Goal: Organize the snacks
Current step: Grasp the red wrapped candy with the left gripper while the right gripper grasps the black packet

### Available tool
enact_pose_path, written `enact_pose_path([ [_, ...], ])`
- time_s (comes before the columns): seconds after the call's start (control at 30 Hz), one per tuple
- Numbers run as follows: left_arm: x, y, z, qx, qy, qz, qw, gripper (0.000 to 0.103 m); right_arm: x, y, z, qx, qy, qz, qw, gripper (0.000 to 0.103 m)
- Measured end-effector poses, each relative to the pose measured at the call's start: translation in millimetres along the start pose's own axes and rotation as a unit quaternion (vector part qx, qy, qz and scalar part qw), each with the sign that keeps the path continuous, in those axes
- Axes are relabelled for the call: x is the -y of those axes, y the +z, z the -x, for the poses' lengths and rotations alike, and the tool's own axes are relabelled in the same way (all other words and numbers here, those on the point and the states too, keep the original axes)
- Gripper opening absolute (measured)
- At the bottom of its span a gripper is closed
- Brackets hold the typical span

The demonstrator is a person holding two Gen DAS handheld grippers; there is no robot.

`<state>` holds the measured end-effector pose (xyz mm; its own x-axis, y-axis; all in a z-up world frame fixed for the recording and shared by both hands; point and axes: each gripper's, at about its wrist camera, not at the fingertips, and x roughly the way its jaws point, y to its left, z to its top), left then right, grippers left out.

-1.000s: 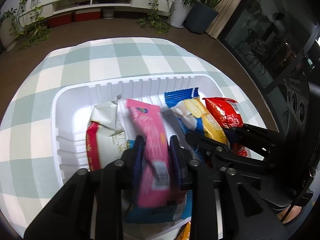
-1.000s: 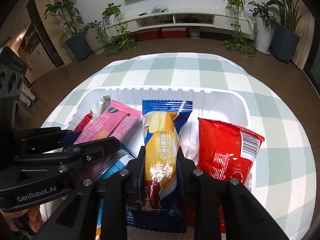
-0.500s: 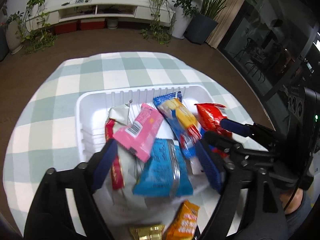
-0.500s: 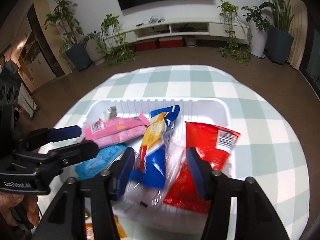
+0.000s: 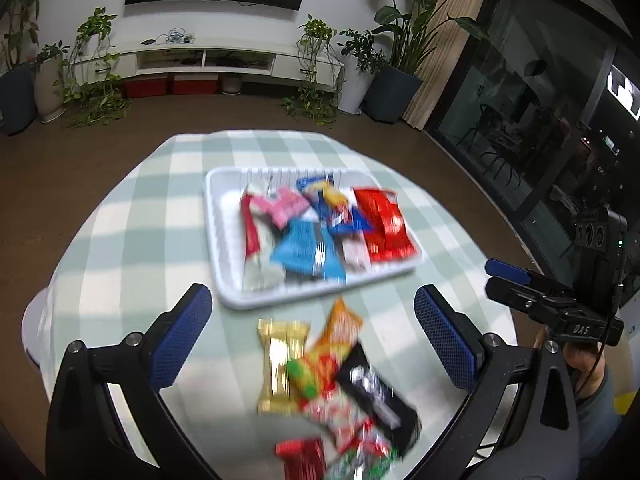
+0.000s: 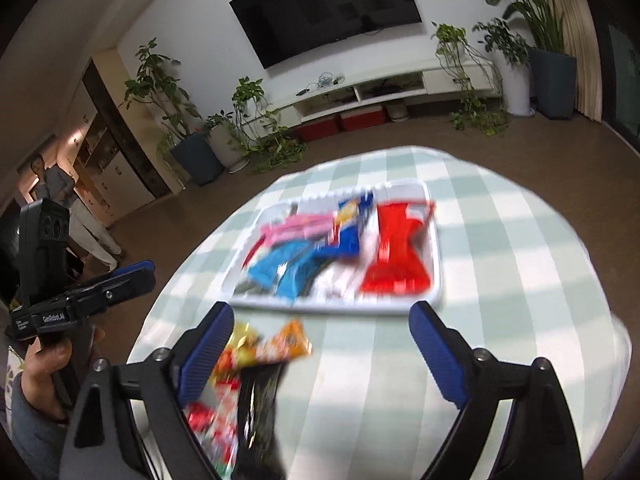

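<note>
A white tray [image 5: 224, 240] on the checked table holds several snack packs: a pink one [image 5: 285, 205], a light blue one [image 5: 304, 248], a blue-and-yellow one [image 5: 332, 200] and a red one [image 5: 384, 228]. The tray also shows in the right wrist view [image 6: 437, 280]. Loose snacks lie near me: a gold pack [image 5: 280, 360], an orange pack [image 5: 340, 328] and a black pack [image 5: 376, 392]. My left gripper [image 5: 312, 340] is open and empty above the loose pile. My right gripper [image 6: 320, 356] is open and empty, short of the tray.
The round table with a green-and-white checked cloth [image 5: 140, 220] drops off on all sides. Potted plants [image 5: 392, 88] and a low TV cabinet [image 5: 208, 60] stand far behind. A person [image 6: 52, 184] stands at the far left.
Both grippers let go of their packs, the pink one and the blue-and-yellow one, into the tray, opened wide and pulled back and up. The loose pile near me came into view.
</note>
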<state>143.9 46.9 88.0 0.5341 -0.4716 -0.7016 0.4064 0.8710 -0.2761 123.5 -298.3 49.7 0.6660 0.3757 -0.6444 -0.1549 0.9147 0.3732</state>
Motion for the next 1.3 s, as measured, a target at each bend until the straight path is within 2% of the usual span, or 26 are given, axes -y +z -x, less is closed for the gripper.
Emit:
enact_pose_path([
  [0.33, -9.4, -103.4, 31.7, -0.033, 0.044, 0.042, 0.9976, 0.103, -18.8, -69.0, 30.1, -0.015, 0.008, 0.004, 1.000, 0.091],
  [0.43, -8.2, -124.5, 29.2, -0.041, 0.063, 0.038, 0.9965, 0.103, -27.1, -88.2, 30.2, -0.027, 0.012, 0.014, 0.999, 0.091],
  [0.53, -3.1, -144.3, 18.3, -0.071, 0.084, 0.030, 0.9935, 0.103, -32.0, -101.5, 26.0, -0.043, 0.018, 0.016, 0.999, 0.091],
  [0.7, -4.4, -154.5, -1.6, -0.100, 0.099, 0.039, 0.9893, 0.101, -38.7, -112.4, 23.0, -0.055, 0.020, 0.023, 0.998, 0.091],
  [0.83, -4.3, -151.1, -16.3, -0.111, 0.118, 0.020, 0.9866, 0.101, -41.6, -117.2, 23.3, -0.056, 0.024, 0.024, 0.998, 0.091],
  [0.93, -6.0, -149.7, -24.9, -0.121, 0.124, 0.017, 0.9847, 0.092, -42.1, -118.6, 23.1, -0.057, 0.024, 0.025, 0.998, 0.091],
  [1.0, -6.8, -149.1, -29.3, -0.127, 0.122, 0.014, 0.9843, 0.078, -42.2, -119.2, 23.0, -0.056, 0.024, 0.026, 0.998, 0.091],
  [1.07, -6.5, -149.5, -33.4, -0.134, 0.125, 0.009, 0.9830, 0.073, -42.3, -120.2, 21.5, -0.056, 0.022, 0.026, 0.998, 0.091],
  [1.3, -1.8, -153.2, -37.7, -0.141, 0.144, -0.009, 0.9795, 0.073, -43.8, -123.6, 19.6, -0.059, 0.018, 0.030, 0.998, 0.091],
])
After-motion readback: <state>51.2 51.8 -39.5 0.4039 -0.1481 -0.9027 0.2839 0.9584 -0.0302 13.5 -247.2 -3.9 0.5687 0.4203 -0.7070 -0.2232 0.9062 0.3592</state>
